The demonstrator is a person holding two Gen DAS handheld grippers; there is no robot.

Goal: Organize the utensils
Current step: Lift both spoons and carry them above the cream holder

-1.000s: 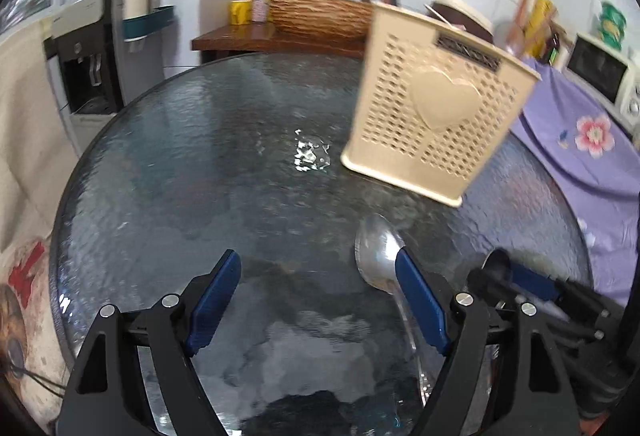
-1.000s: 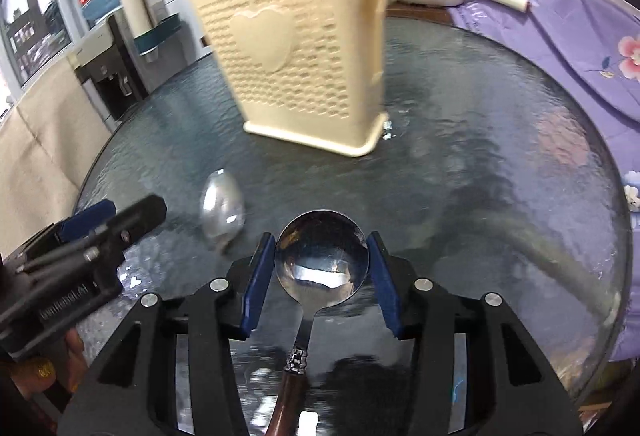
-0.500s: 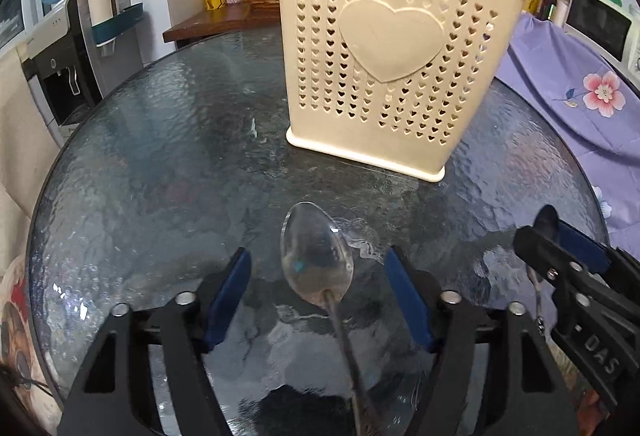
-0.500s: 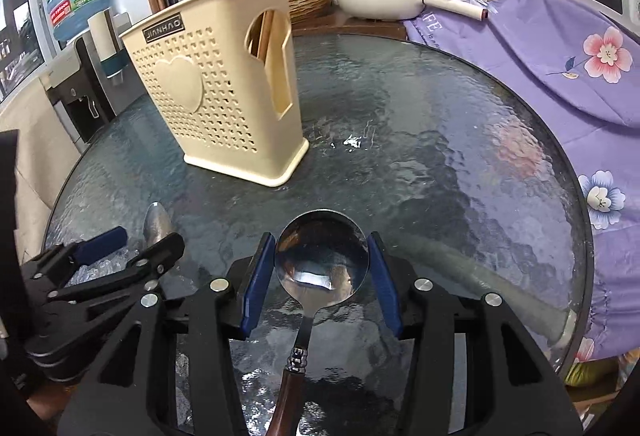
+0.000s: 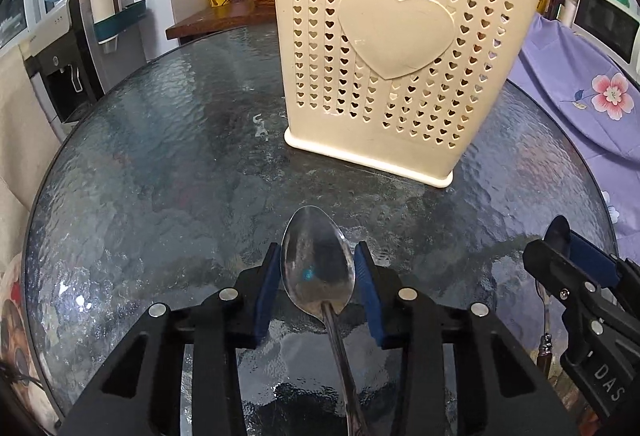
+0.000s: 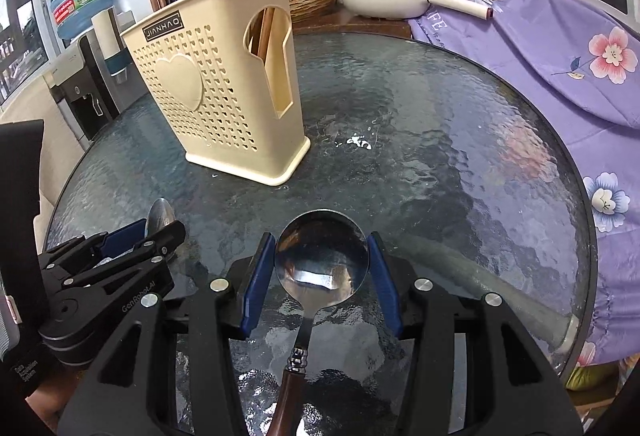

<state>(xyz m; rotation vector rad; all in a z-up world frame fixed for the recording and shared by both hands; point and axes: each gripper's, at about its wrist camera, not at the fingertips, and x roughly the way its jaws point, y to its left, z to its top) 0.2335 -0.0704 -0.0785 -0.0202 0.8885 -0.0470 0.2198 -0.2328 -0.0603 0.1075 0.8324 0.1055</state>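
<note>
My left gripper [image 5: 316, 272] is closing around the slick, stiff steel spoon [image 5: 318, 270]; my right gripper [image 6: 321, 270] is gripping the wood-handled spoon [image 6: 322, 262] by its bowl

Left gripper [image 5: 316, 270] jaws closing — steel spoon [image 5: 316, 268] now between them.

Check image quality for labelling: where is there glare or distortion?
Left wrist view: fisheye bends the cream holder, window glare on the glass table. Right wrist view: bright reflection in the round spoon, dark corner vignetting; both sharp.
</note>
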